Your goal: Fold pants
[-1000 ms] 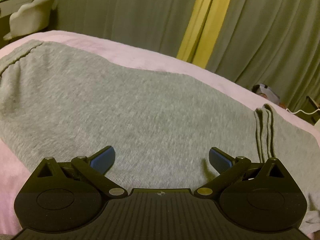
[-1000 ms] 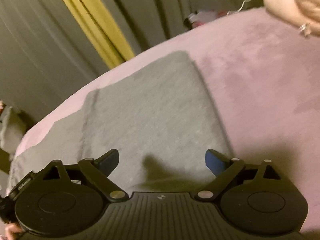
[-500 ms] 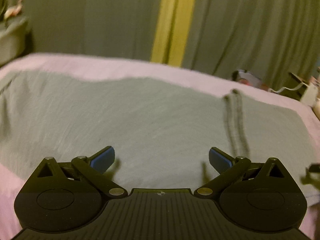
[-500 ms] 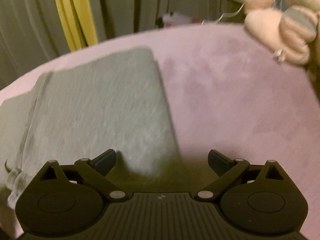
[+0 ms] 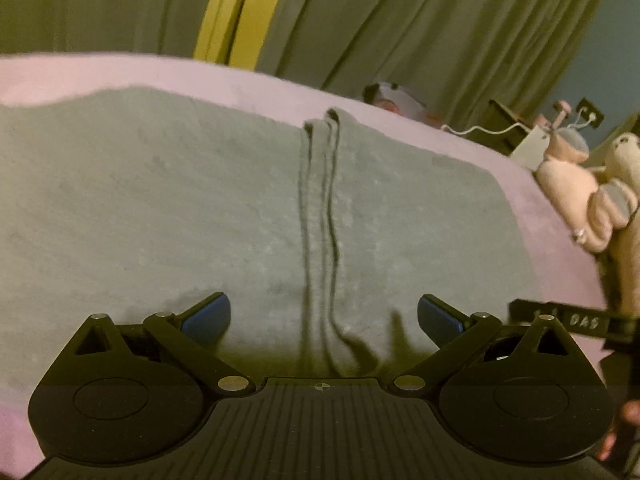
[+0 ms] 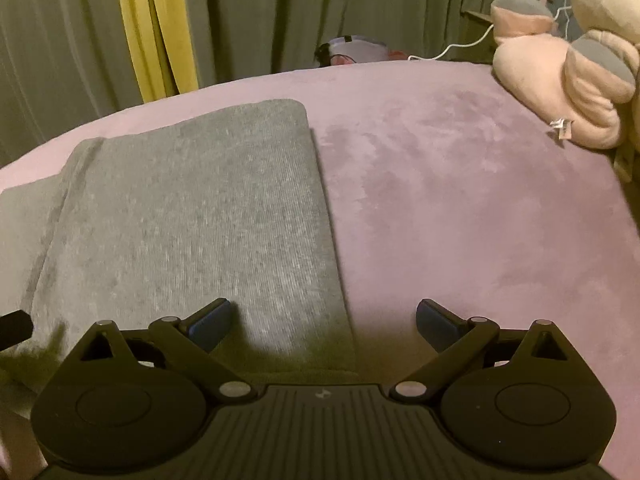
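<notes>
Grey pants (image 5: 180, 208) lie flat on a pink bed (image 5: 120, 72). In the left wrist view a layered cuff edge (image 5: 320, 220) runs down the middle of the cloth. My left gripper (image 5: 324, 316) is open and empty, just above the pants with that edge between its fingers. In the right wrist view the folded pants (image 6: 192, 220) fill the left half, with a straight right edge. My right gripper (image 6: 324, 320) is open and empty over that edge, its left fingertip (image 6: 212, 320) above the cloth and its right fingertip (image 6: 436, 320) above the bed (image 6: 460, 200).
Pink and grey plush toys (image 6: 560, 76) sit at the bed's right side, also seen in the left wrist view (image 5: 592, 200). Green and yellow curtains (image 6: 160, 28) hang behind the bed. A white cable (image 6: 460, 44) and small items lie beyond the far edge.
Both views have swung to the right. The cuff edge has moved from the right to the centre of the left view. The pants' right edge now lies between the right fingers. Both grippers stayed open.
</notes>
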`<state>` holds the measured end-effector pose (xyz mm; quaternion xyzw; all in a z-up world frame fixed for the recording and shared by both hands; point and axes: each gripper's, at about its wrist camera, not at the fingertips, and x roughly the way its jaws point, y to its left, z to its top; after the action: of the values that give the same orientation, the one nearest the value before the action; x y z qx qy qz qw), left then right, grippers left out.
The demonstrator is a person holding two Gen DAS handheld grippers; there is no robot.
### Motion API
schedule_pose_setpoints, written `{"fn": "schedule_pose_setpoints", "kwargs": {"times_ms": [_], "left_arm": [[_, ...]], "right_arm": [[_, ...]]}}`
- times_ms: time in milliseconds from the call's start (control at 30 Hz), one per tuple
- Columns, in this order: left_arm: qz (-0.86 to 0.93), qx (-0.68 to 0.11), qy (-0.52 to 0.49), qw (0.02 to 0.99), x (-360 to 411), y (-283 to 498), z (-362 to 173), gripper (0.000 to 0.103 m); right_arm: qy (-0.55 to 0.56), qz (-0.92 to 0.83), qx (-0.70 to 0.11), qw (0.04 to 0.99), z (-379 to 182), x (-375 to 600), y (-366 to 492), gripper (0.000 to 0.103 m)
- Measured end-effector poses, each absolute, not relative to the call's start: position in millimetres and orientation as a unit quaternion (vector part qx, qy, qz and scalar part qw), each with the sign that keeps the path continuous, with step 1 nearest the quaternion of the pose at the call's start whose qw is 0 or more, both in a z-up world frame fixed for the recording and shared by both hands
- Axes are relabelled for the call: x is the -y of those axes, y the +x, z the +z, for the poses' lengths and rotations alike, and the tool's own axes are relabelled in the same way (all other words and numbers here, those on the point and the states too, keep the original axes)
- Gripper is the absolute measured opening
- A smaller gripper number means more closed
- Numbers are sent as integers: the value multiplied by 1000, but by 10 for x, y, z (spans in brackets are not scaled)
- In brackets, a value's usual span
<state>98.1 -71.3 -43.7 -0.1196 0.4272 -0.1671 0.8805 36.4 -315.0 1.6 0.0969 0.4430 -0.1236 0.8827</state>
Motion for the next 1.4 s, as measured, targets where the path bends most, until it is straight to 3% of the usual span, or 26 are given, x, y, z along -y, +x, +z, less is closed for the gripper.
{"fn": "schedule_pose_setpoints", "kwargs": {"times_ms": [33, 100, 333, 400, 600, 1033, 1133, 1200, 1400], "left_arm": [[-170, -433, -130, 876, 724, 1017, -470, 101], [-169, -445, -135, 869, 778, 1059, -556, 83], [-175, -430, -91, 881, 889, 1030, -565, 54], [-179, -424, -90, 883, 888, 992, -550, 35], [-177, -409, -85, 891, 849, 909, -487, 20], [-186, -402, -104, 891, 709, 676, -304, 18], [-170, -427, -87, 884, 745, 771, -395, 26], [-155, -436, -84, 883, 752, 838, -424, 43], [-147, -444, -128, 875, 744, 1070, -446, 60]], "right_arm": [[101, -123, -442, 883, 6, 3153, 364, 99], [109, -119, -443, 882, -16, 3160, 367, 99], [130, -111, -444, 879, -73, 3190, 408, 99], [135, -111, -444, 879, -92, 3192, 422, 99], [134, -107, -439, 882, -98, 3161, 442, 99], [149, -114, -433, 881, -88, 3214, 433, 99], [154, -114, -436, 879, -103, 3224, 447, 99], [153, -115, -436, 880, -107, 3214, 451, 99], [157, -112, -434, 880, -132, 3217, 458, 99]]}}
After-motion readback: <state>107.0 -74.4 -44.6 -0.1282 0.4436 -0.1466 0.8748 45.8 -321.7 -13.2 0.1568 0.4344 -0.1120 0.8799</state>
